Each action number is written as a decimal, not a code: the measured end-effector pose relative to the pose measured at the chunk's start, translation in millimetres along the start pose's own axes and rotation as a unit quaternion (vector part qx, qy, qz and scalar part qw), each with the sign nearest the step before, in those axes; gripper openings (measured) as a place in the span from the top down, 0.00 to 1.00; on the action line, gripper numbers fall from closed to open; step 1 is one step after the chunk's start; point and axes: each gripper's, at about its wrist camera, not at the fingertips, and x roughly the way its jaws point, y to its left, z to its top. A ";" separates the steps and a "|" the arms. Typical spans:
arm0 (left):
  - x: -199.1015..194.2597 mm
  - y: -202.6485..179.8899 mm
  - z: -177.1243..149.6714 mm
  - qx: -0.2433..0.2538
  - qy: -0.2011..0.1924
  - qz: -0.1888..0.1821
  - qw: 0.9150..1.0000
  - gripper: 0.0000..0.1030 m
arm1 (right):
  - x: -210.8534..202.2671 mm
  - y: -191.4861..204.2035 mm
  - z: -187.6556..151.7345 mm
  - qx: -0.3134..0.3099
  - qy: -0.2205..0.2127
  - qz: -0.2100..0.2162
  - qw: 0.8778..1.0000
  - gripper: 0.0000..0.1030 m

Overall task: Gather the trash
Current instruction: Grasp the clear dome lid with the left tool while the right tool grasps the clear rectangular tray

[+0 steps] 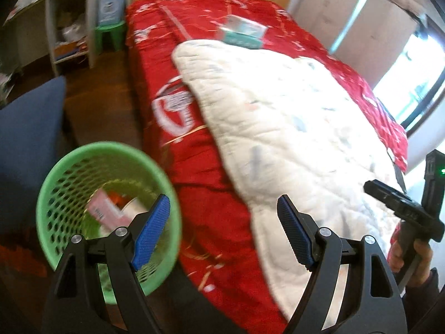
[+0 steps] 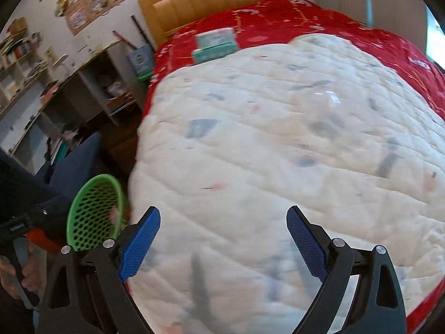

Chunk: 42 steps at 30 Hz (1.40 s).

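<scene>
Left wrist view: round green perforated plastic wastebasket on the floor beside the red bed (pink packet, perhaps a white cup inside). Left gripper gapes empty. Right gripper, also wide and empty, hangs over the white quilt.

A green plastic basket with a perforated wall stands upright on the floor at the lower left of the left wrist view, just beside the red-covered bed. Inside it lie a pink packet, tilted, a whitish container beside it, and a small orange scrap behind; blur hides finer detail. In the right wrist view the basket shows at the lower left. A teal and white packet lies on the red cover at the upper middle of the frame, at the white quilt's far edge
</scene>
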 end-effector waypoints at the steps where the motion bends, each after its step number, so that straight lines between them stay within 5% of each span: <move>1: 4.0 -10.3 4.7 0.009 0.001 -0.007 1.000 0.24 | -1.6 -9.0 0.8 0.002 -0.001 -0.006 1.000 0.13; 19: 100.7 -186.5 82.8 0.143 0.038 -0.102 0.984 0.24 | -3.6 -117.8 28.5 -0.005 -0.003 -0.064 0.998 0.12; 42: 234.8 -277.6 126.8 0.121 0.106 -0.158 0.974 0.21 | 26.1 -157.6 56.2 -0.056 0.014 -0.052 0.997 0.11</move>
